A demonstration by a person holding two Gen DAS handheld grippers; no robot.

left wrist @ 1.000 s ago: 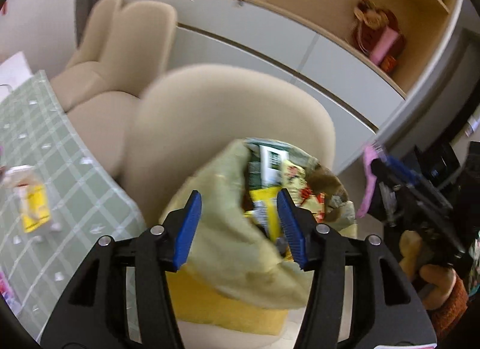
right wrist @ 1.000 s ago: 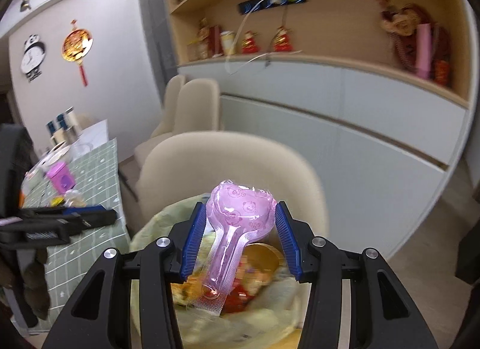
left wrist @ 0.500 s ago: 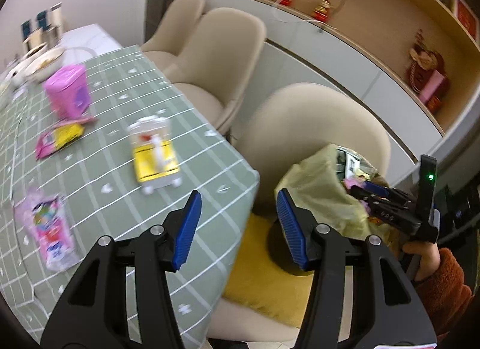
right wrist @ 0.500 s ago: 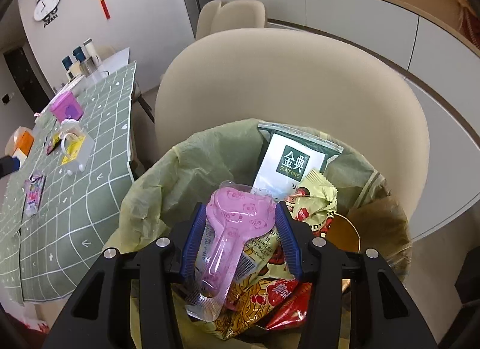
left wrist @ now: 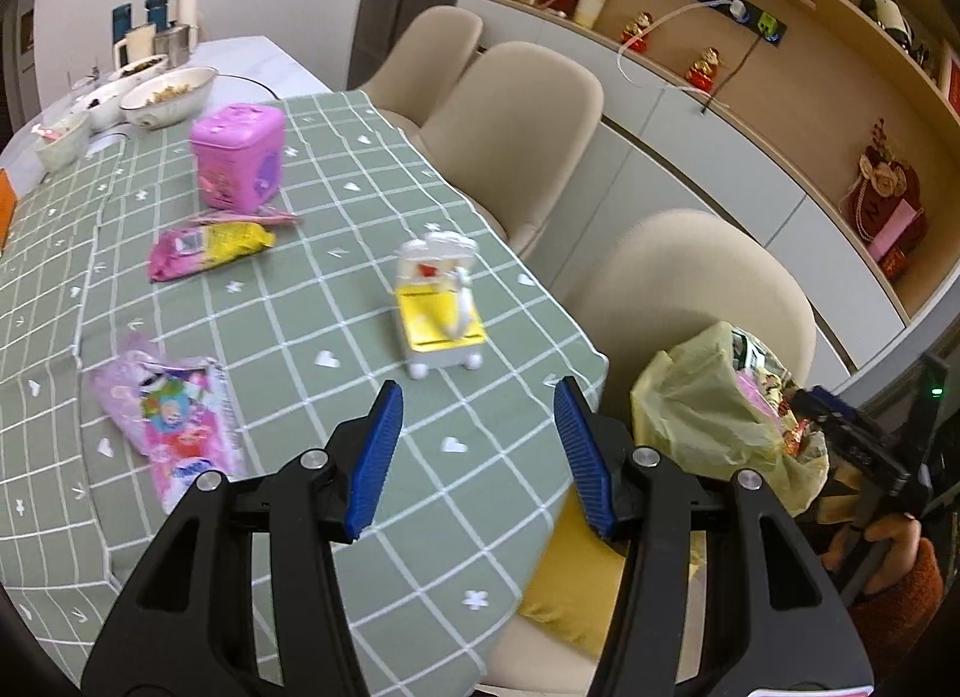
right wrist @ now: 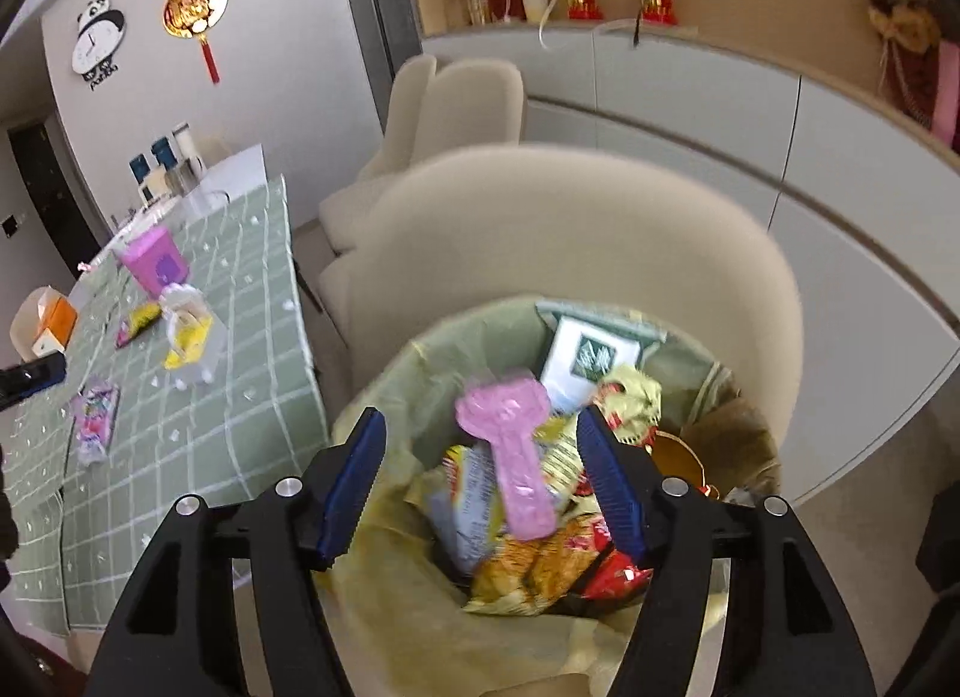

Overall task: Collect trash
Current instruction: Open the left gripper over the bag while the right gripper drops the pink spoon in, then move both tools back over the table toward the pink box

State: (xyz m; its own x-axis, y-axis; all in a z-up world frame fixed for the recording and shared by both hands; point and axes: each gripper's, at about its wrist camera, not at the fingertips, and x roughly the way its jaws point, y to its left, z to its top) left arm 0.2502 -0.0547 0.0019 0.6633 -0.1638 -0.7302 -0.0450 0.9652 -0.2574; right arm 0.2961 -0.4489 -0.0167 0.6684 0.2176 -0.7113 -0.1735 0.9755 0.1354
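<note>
My right gripper hovers over the trash bin lined with a yellow-green bag; its jaws are opening, and the pink spoon-shaped package lies free between them on the wrappers. My left gripper is open and holds nothing above the table edge. Just beyond it lies a white and yellow toy package. A pink wrapper lies to its left, a pink and yellow packet farther back. In the left wrist view the bin's bag and the right gripper show at right.
A green checked tablecloth covers the table. A pink box and bowls stand farther back. Beige chairs line the table's right side; the bin sits on one with a yellow cushion. A white cabinet runs behind.
My left gripper swung away from the bin to over the table. My right gripper came down to the bin and spread its jaws, letting go of the pink package.
</note>
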